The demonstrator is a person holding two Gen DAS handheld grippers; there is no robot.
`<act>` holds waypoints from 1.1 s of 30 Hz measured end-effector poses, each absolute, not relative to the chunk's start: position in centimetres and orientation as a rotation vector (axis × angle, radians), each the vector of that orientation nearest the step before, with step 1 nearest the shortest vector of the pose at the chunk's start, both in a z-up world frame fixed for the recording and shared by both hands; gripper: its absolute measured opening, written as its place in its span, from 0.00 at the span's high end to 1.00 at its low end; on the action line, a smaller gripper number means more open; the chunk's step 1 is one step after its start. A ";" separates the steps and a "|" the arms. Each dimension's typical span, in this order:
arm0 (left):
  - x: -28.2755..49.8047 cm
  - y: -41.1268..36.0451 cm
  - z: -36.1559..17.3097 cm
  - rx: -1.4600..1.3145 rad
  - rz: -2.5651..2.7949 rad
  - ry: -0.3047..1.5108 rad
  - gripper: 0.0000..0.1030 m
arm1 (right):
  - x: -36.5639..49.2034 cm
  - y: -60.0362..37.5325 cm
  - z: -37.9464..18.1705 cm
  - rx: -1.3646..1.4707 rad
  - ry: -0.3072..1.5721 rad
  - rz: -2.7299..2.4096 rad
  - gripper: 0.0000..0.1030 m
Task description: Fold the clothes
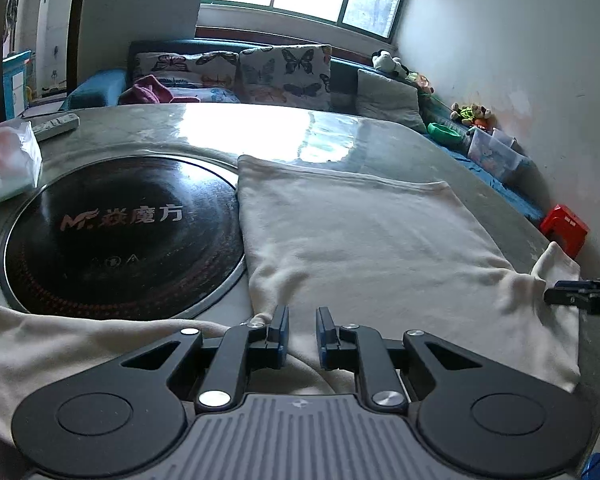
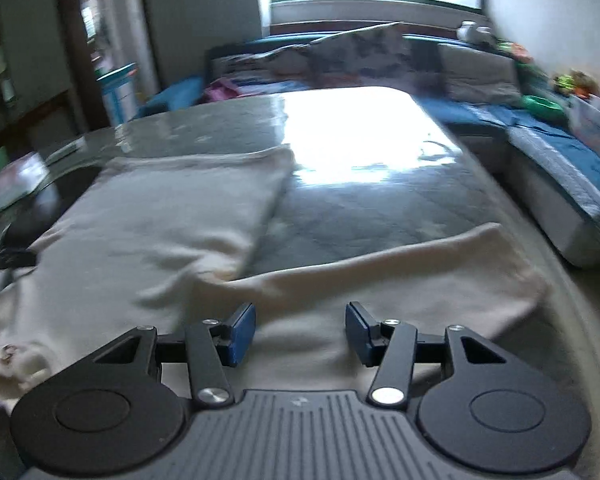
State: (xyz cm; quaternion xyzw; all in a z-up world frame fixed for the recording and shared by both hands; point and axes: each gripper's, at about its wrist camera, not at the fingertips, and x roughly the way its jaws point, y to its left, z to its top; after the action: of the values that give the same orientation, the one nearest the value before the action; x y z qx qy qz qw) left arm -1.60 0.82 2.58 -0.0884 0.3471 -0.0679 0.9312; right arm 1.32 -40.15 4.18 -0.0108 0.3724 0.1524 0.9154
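A cream garment [image 1: 360, 232] lies flat on the glossy table [image 1: 292, 128], with one edge over the rim of a black hob. My left gripper [image 1: 303, 314] hovers over its near part. The jaws stand a narrow gap apart, and only cloth lies below them. At the right edge, a raised corner of cloth [image 1: 556, 272] sits beside the dark fingers of the other gripper [image 1: 572, 296]. In the blurred right wrist view, my right gripper [image 2: 301, 312] is open and empty above the garment [image 2: 160, 216]. A sleeve [image 2: 420, 272] stretches off to the right.
A round black induction hob [image 1: 120, 232] is set into the table on the left, with a tissue pack [image 1: 4, 168] and a remote [image 1: 56, 124] behind it. A sofa with butterfly cushions [image 1: 284, 76] stands beyond the table. A red stool [image 1: 564, 228] and a plastic bin [image 1: 496, 156] are by the right wall.
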 end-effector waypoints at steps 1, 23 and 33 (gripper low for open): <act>-1.7 0.8 2.6 -0.180 -0.138 0.709 0.84 | 1.5 -40.7 4.1 -0.017 0.762 0.288 0.50; -3.7 -4.1 4.4 -0.076 -0.252 0.671 0.72 | 4.9 -47.1 3.0 -0.042 0.694 0.007 0.48; -4.9 -10.7 4.6 -0.027 -0.505 0.675 0.72 | 5.4 -46.7 2.8 -0.098 0.687 -0.016 0.47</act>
State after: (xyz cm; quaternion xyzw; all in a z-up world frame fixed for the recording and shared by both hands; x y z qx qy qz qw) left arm -4.93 -10.67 4.56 -0.0133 0.3274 -0.2453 0.9124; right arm 5.40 -46.71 2.78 -0.0478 0.3368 -0.0080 0.9403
